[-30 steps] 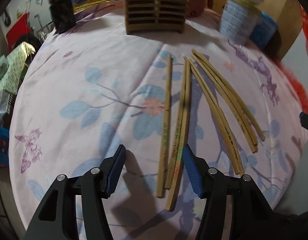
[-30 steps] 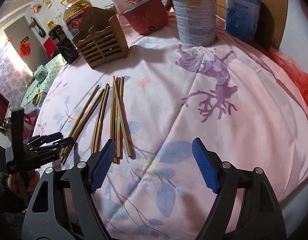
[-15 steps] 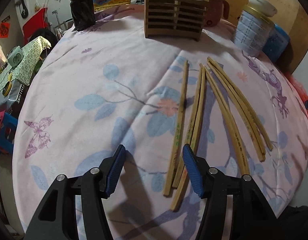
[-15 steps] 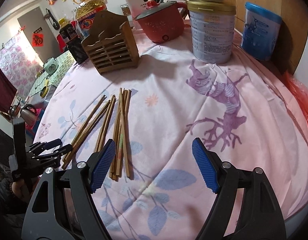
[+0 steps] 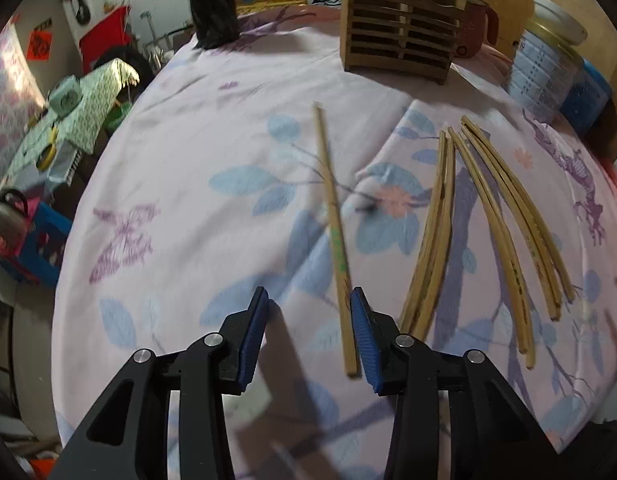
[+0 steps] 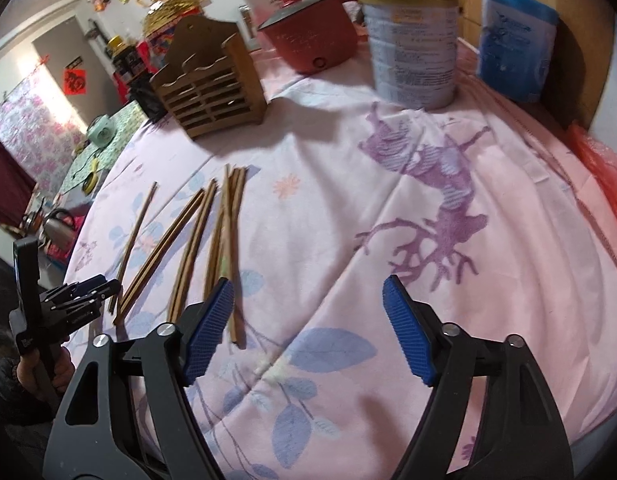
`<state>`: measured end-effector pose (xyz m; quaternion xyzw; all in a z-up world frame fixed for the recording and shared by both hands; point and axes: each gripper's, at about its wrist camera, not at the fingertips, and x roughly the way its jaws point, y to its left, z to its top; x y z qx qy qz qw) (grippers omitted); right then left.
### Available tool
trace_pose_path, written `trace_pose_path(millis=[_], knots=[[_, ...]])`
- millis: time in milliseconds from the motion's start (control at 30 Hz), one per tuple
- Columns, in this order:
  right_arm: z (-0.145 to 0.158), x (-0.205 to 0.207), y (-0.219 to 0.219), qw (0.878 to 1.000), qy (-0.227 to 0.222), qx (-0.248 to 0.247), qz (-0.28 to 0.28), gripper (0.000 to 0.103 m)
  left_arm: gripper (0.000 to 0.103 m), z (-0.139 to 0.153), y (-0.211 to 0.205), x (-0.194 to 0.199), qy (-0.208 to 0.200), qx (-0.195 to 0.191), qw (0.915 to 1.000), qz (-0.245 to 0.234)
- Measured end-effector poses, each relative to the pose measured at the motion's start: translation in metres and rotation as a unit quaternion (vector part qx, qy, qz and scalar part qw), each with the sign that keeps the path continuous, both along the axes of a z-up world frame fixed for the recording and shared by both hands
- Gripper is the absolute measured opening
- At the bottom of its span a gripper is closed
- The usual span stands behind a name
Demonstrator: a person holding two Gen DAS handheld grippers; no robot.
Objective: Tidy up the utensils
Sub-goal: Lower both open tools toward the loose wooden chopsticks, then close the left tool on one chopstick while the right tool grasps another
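The left gripper (image 5: 306,334) hangs low over the pink floral cloth on the tabletop (image 5: 212,148), its blue-padded jaws partly open. One bamboo chopstick with green print (image 5: 333,224) lies apart from the rest, its near end just inside the right-hand jaw; whether it touches is hard to tell. The other loose bamboo chopsticks (image 5: 484,216) lie in pairs further out to the right of those jaws. The right gripper (image 6: 308,330) has its jaws wide apart around bare cloth, holding nothing. Beyond the chopsticks stands the slatted wooden utensil holder (image 5: 398,46).
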<state>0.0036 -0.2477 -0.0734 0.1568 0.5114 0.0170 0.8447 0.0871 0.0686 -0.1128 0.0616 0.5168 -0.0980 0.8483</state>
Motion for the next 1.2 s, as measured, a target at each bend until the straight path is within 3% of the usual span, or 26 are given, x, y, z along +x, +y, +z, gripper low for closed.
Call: trace_pose_path(millis=[200, 267, 333, 400, 633, 867, 1033, 1200], knots=[[-0.019, 0.001, 0.027, 0.995, 0.016, 0.011, 0.097, 0.053, 0.040, -0.001, -0.009, -0.009, -0.012, 0.003, 0.9999, 0.001], [-0.025, 0.001, 0.040, 0.991, 0.024, 0.004, 0.132, 0.046, 0.033, 0.000, -0.009, -0.008, -0.016, 0.003, 0.9999, 0.001], [-0.029, -0.001, 0.054, 0.986, 0.029, -0.007, 0.161, 0.039, 0.014, 0.001, -0.008, -0.007, -0.014, 0.000, 0.9999, 0.001], [-0.034, -0.002, 0.064, 0.983, 0.031, -0.017, 0.178, 0.031, 0.008, 0.001, -0.004, -0.006, -0.010, -0.007, 0.9999, 0.005], [-0.054, 0.003, 0.069, 0.985, 0.024, -0.026, 0.166, 0.007, 0.011, 0.001, 0.001, -0.009, -0.008, -0.012, 0.9998, 0.010], [-0.054, 0.005, 0.037, 0.994, 0.021, -0.035, 0.103, 0.006, 0.007, 0.001, 0.002, -0.002, -0.015, -0.020, 0.9995, 0.019], [-0.058, 0.005, 0.029, 0.996, 0.025, -0.020, 0.088, 0.007, 0.006, 0.004, 0.005, -0.001, -0.013, -0.033, 0.9991, 0.023], [-0.039, 0.006, 0.027, 0.996, -0.004, -0.048, 0.080, 0.007, 0.006, 0.024, 0.011, -0.003, -0.027, -0.046, 0.9982, 0.026]])
